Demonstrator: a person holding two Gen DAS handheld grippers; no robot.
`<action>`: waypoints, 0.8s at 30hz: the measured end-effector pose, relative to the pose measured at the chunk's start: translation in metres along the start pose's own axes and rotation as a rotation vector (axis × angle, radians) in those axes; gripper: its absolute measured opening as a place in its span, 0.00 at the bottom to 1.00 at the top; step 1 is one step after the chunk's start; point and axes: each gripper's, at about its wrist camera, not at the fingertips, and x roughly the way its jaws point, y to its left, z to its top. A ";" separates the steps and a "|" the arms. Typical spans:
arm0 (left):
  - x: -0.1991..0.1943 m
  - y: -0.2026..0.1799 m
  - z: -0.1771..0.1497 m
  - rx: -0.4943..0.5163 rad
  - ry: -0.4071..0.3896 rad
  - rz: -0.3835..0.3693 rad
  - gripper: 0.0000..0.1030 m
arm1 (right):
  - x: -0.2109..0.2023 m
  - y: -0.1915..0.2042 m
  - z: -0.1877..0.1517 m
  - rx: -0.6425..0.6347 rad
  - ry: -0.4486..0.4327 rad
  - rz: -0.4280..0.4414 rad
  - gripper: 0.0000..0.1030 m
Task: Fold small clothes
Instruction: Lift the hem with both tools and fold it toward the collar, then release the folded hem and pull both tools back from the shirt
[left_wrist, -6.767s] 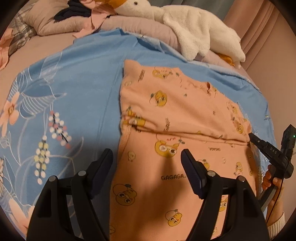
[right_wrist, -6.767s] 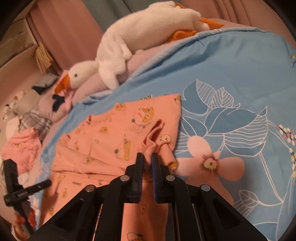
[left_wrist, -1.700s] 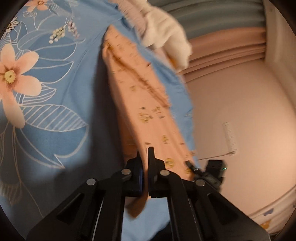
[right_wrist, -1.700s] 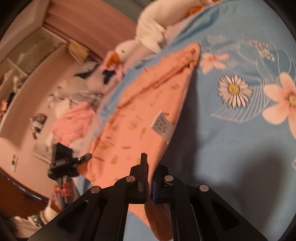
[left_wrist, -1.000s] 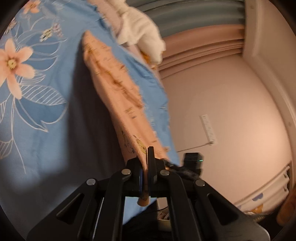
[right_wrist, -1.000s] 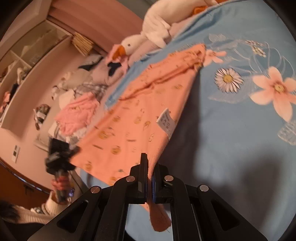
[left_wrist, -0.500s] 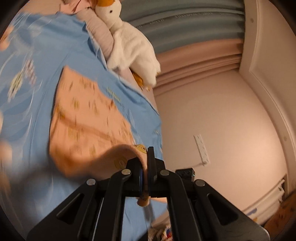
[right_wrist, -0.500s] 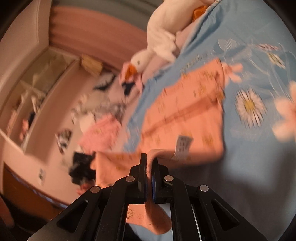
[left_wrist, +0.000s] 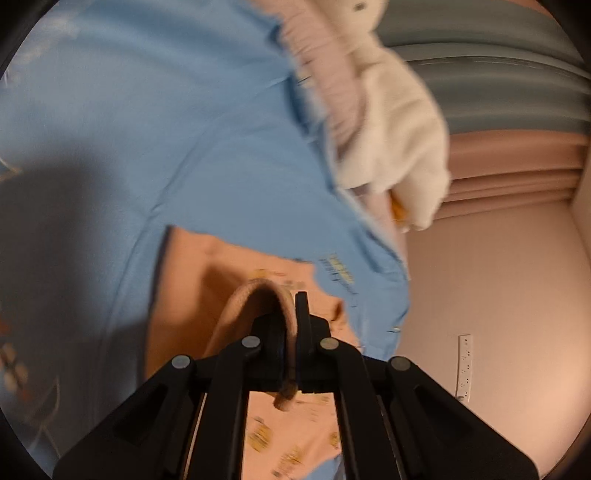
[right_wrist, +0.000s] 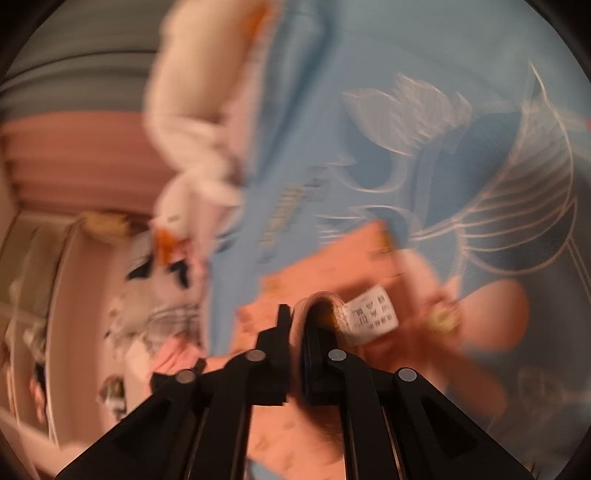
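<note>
Jaws of the left black two-finger gripper (left_wrist: 291, 332) are clenched on a ribbed edge of the peach cotton garment with yellow cartoon prints (left_wrist: 192, 295), which arches up out of the pinch and drops back onto the rest of the cloth lying on the light blue floral bedsheet (left_wrist: 166, 122). The right black two-finger gripper (right_wrist: 295, 328) is pressed shut on another edge of the same garment (right_wrist: 332, 266), a fold curling over beside its right finger. Only the right wrist view shows the white sewn-in care label (right_wrist: 371, 314) hanging just beside that fold (its print is too blurred to read), and the cluttered shelves (right_wrist: 40, 295) at left. The left wrist view alone shows a white wall socket strip (left_wrist: 463, 365). A white plush goose with an orange beak (right_wrist: 177, 206) lies along the sheet's far edge, before pink curtains (left_wrist: 517, 166).
</note>
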 end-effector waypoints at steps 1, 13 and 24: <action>0.002 0.004 0.000 -0.004 0.011 0.006 0.01 | 0.003 -0.004 0.001 0.011 0.016 -0.007 0.08; -0.027 -0.009 -0.023 0.111 0.066 0.005 0.02 | -0.028 0.034 -0.032 -0.293 0.120 -0.056 0.08; -0.010 0.020 0.020 -0.230 -0.092 0.042 0.04 | -0.012 -0.005 0.030 0.162 -0.103 0.088 0.08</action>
